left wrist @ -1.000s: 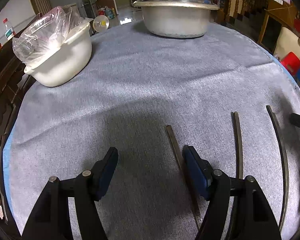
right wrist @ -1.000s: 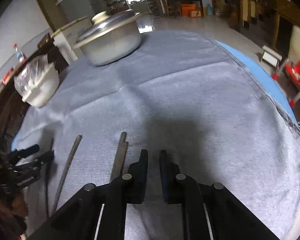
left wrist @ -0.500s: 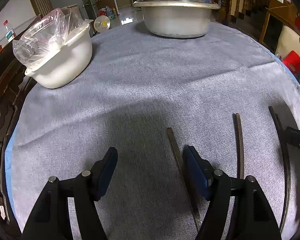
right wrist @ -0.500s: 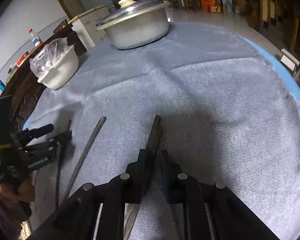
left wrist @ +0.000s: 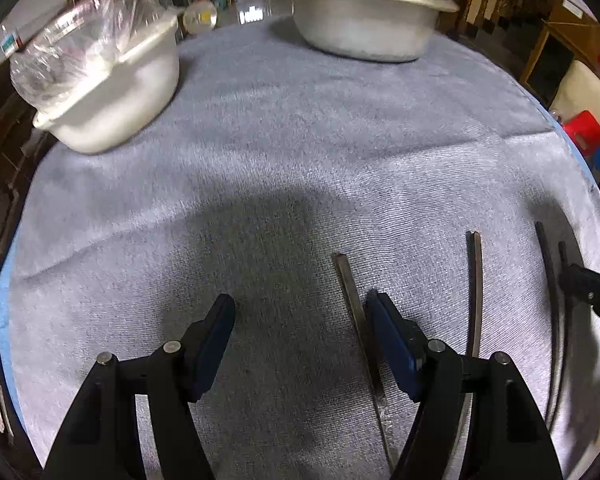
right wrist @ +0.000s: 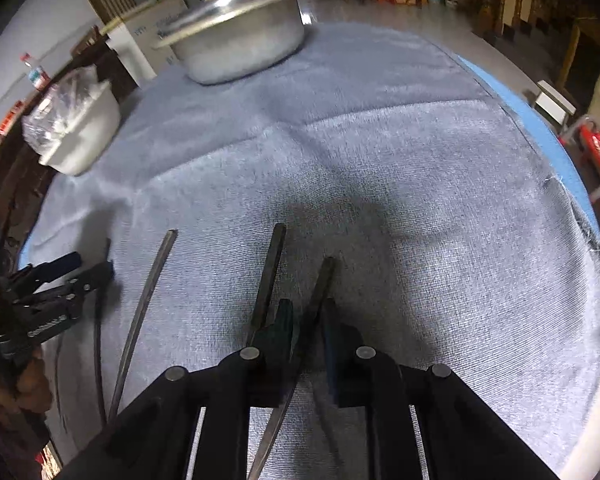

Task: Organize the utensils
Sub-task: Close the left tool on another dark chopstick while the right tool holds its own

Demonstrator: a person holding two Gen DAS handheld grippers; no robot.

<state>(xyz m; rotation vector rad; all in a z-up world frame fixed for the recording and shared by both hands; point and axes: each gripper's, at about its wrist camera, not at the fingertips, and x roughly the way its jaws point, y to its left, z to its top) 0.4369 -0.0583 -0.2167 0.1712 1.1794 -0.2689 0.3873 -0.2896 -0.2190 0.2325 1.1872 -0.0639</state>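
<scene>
Several dark chopsticks lie side by side on the grey tablecloth [left wrist: 300,160]. In the left wrist view my left gripper [left wrist: 300,312] is open and empty, with one chopstick [left wrist: 354,304] just inside its right finger and another chopstick [left wrist: 476,292] further right. In the right wrist view my right gripper [right wrist: 306,316] is narrowly open around a chopstick [right wrist: 320,284], which passes between the fingers; whether they touch it I cannot tell. A second chopstick [right wrist: 270,272] lies just left of it, a third [right wrist: 148,300] further left. The right gripper's tip shows in the left wrist view [left wrist: 592,284].
A lidded metal pot [left wrist: 364,12] stands at the far edge of the round table. A white bowl with a plastic bag [left wrist: 108,76] sits at the far left. The table's edge curves close on the right [right wrist: 572,168]. The left gripper appears at the left in the right wrist view [right wrist: 56,280].
My right gripper has opened slightly and moved so that a chopstick now runs between its fingers. The left gripper has stayed open with little movement.
</scene>
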